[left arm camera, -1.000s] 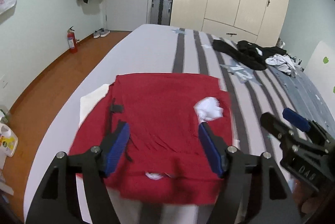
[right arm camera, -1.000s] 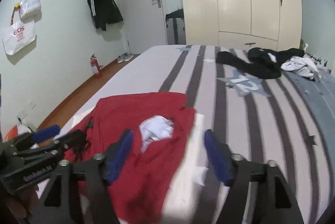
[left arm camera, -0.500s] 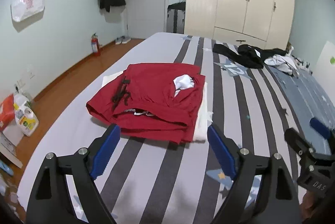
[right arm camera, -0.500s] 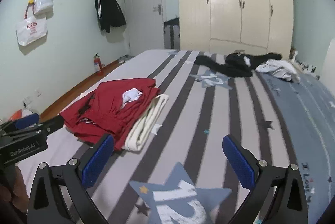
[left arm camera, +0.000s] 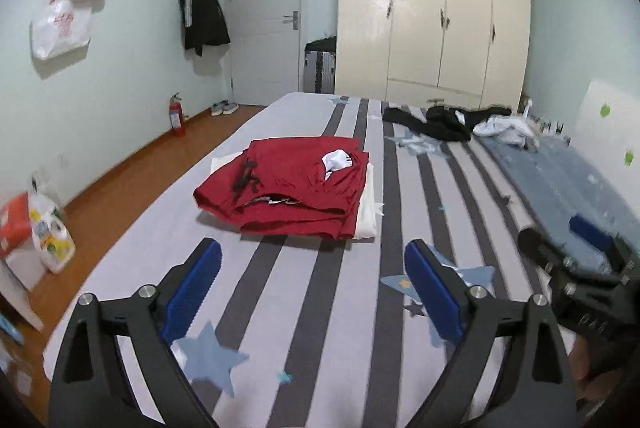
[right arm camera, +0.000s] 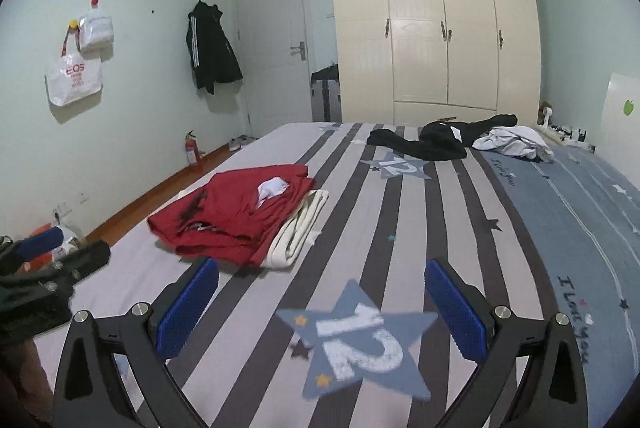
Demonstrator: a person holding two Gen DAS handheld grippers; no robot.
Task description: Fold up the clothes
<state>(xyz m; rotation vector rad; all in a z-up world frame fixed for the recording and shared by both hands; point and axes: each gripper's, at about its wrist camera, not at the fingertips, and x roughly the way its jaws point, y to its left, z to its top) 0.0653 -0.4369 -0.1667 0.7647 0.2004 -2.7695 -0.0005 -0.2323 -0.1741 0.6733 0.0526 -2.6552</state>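
Folded red garment on the striped bed, both grippers held clear of it.

The bed (left arm camera: 304, 308) carries the red garment (left arm camera: 288, 196) folded on a cream garment (right arm camera: 298, 228), with a black garment (right arm camera: 436, 140) far beyond. The left gripper (left arm camera: 312, 288) and right gripper (right arm camera: 320, 308) hover with jaws spread wide, holding nothing.

Fire extinguisher (left arm camera: 176, 114) beside wardrobe (left arm camera: 432, 16)
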